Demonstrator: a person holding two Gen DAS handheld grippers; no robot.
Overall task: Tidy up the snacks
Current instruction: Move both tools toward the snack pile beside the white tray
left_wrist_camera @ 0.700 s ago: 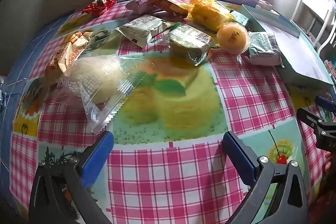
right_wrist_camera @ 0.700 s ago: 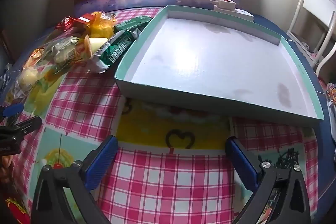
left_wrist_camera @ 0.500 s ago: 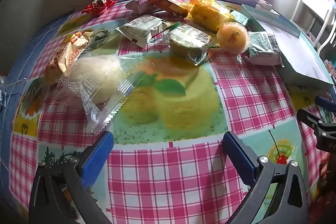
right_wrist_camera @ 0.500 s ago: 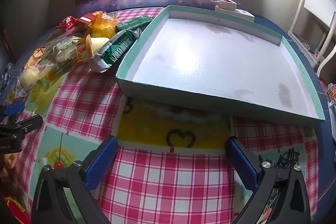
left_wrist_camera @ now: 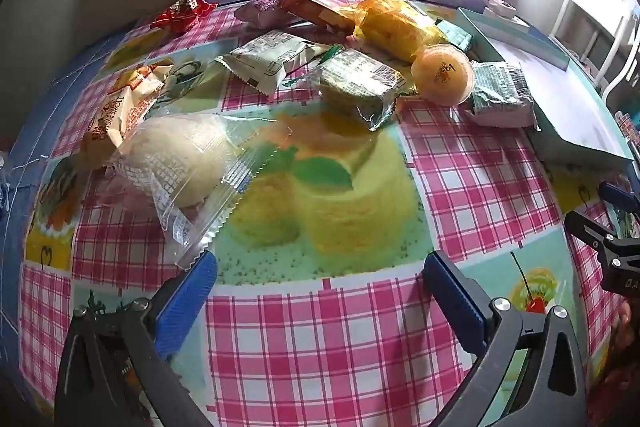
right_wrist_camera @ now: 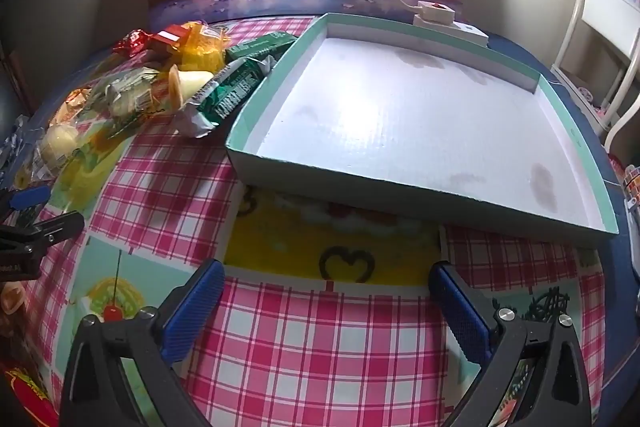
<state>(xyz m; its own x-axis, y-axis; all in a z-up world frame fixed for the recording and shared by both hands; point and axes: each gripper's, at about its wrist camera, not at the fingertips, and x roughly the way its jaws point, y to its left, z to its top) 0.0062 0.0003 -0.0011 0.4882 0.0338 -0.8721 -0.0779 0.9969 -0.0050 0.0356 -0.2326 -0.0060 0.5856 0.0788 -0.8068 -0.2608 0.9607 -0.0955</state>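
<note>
With both sets of jaws standing spread and empty over the counter (left_wrist_camera: 320,347), the left gripper (left_wrist_camera: 320,291) is facing the clear-wrapped bun (left_wrist_camera: 180,155) lying at its ten o'clock, probably light, soft and slippery, best pinched by its crimped seam toward the empty tray (right_wrist_camera: 420,131).

A pile of wrapped snacks (left_wrist_camera: 352,67) lies across the top of the left view: a round bun in a clear bag (left_wrist_camera: 180,155), an orange jelly cup (left_wrist_camera: 442,75), green packs. The big flat box (right_wrist_camera: 420,123) sits empty, upper right of the right view
</note>
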